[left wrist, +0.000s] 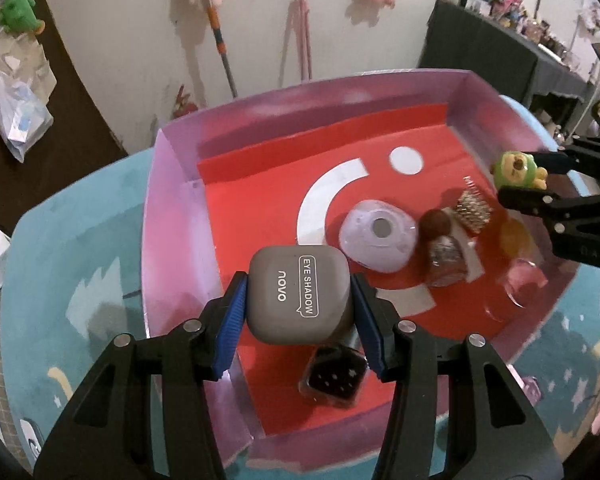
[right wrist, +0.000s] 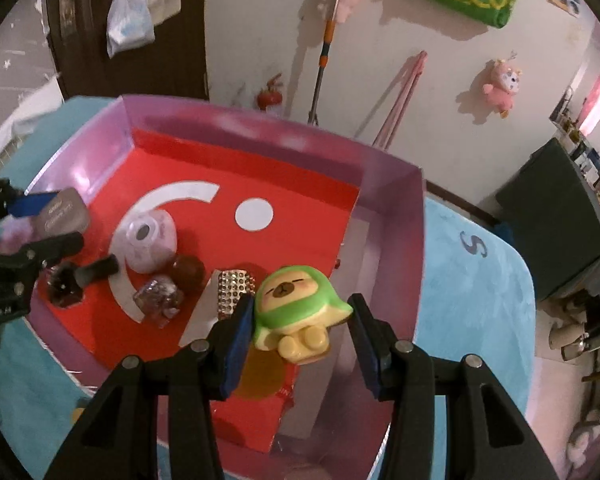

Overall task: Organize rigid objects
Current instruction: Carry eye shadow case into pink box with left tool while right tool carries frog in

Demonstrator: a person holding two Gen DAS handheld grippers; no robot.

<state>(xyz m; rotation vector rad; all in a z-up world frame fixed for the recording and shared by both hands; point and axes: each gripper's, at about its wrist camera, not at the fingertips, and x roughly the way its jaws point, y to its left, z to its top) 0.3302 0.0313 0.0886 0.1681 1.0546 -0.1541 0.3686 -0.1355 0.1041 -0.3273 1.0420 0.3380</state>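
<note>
My left gripper (left wrist: pixel 298 316) is shut on a grey eye shadow case (left wrist: pixel 298 296) and holds it over the near left part of the pink box with the red floor (left wrist: pixel 172 216). My right gripper (right wrist: pixel 302 344) holds a green and yellow toy figure (right wrist: pixel 296 316) over the box's right side (right wrist: pixel 396 248); the left pad touches it and a small gap shows at the right pad. In the left wrist view the right gripper (left wrist: pixel 520 182) and the figure (left wrist: pixel 518 168) show at the right. The left gripper (right wrist: pixel 40 220) with the case (right wrist: pixel 62 212) shows at the left of the right wrist view.
In the box lie a white round case (left wrist: pixel 376 234), a dark nail polish bottle (left wrist: pixel 334 376), a clear bottle with a brown cap (left wrist: pixel 442 248), a rhinestone clip (left wrist: pixel 472 208), a yellow disc (right wrist: pixel 260 376) and a pink clear piece (left wrist: pixel 526 276). The box stands on a light blue mat (left wrist: pixel 72 280).
</note>
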